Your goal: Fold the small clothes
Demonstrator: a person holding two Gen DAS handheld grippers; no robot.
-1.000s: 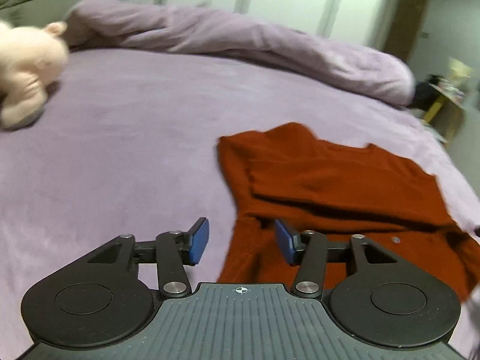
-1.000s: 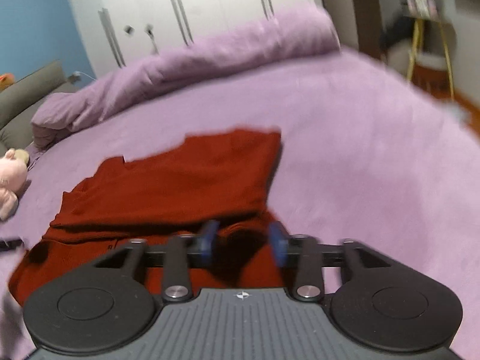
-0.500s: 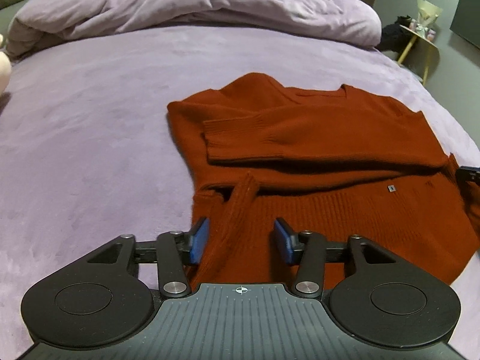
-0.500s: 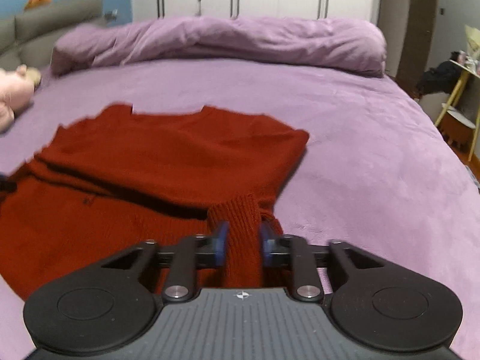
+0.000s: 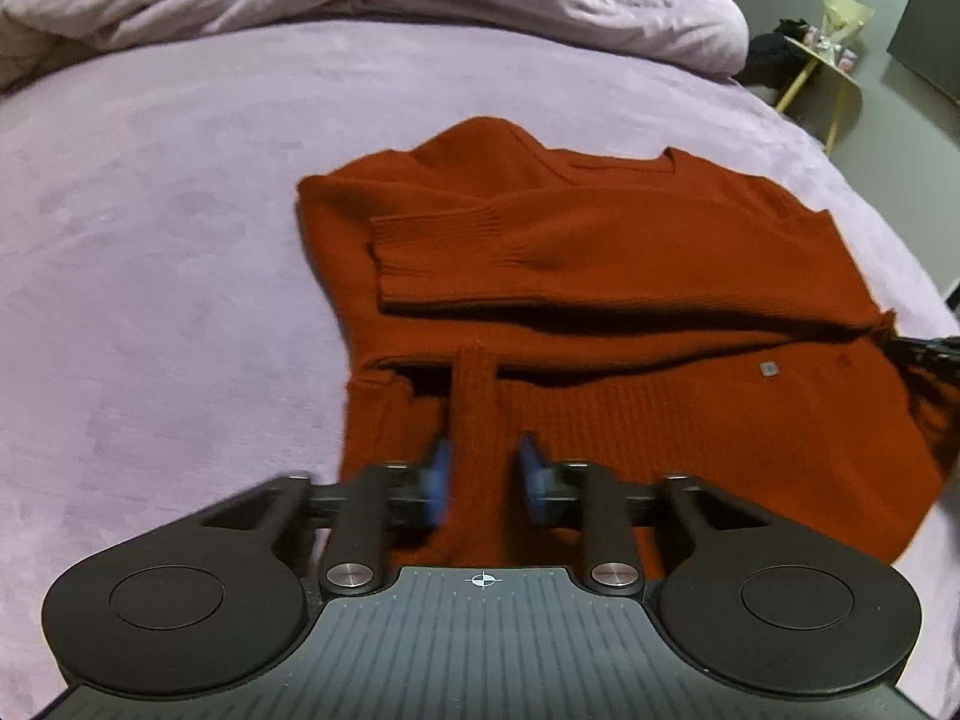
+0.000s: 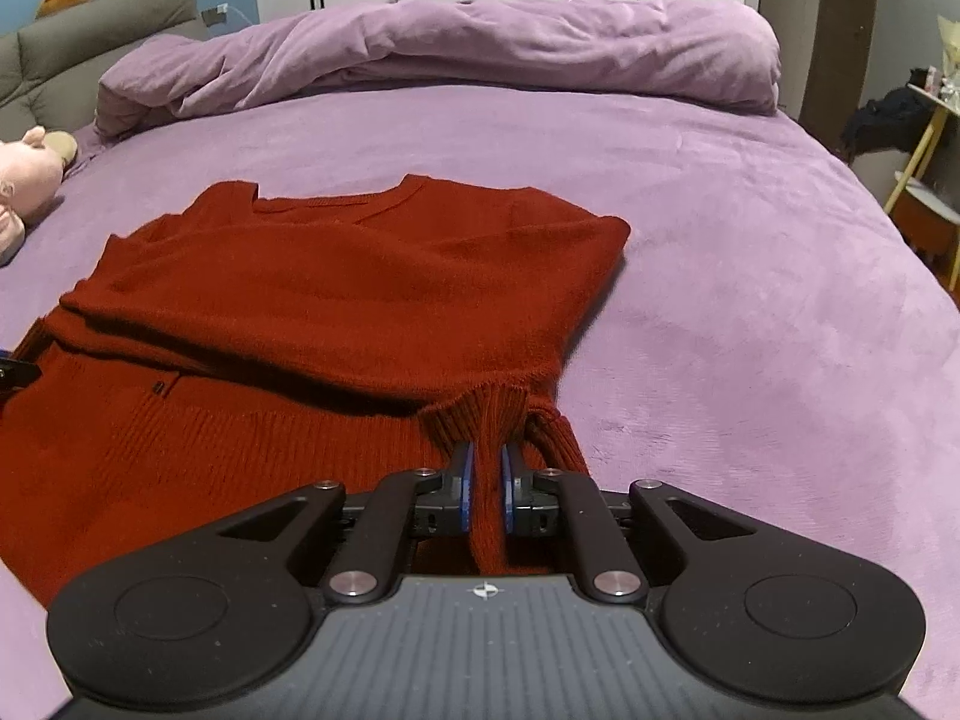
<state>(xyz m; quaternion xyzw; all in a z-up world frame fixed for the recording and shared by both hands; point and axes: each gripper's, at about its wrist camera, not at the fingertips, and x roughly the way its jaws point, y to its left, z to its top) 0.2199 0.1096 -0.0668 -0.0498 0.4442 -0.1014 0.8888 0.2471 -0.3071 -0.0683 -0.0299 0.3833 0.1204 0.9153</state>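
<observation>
A red knitted sweater (image 5: pixel 600 252) lies flat on the purple bed (image 5: pixel 150 240), with one sleeve (image 5: pixel 432 252) folded across its chest. My left gripper (image 5: pixel 483 474) is at the left end of the ribbed bottom hem, its jaws closing on a raised ridge of hem that fills the gap between the blurred blue pads. In the right wrist view the same sweater (image 6: pixel 360 276) spreads to the left. My right gripper (image 6: pixel 487 474) is at the hem's right corner, jaws closing the last bit and pinching a narrow fold of ribbing.
A bunched purple duvet (image 6: pixel 480 48) runs along the far side of the bed (image 6: pixel 750 300). A pink plush toy (image 6: pixel 24 180) lies at the left by a grey headboard (image 6: pixel 90 30). A small yellow-legged side table (image 5: pixel 822 60) stands beyond the bed's right edge.
Both grippers came down and forward onto the sweater's bottom hem. Their jaws went from wide apart to pinched on the ribbing, the right one first. The views swung level with the bed.
</observation>
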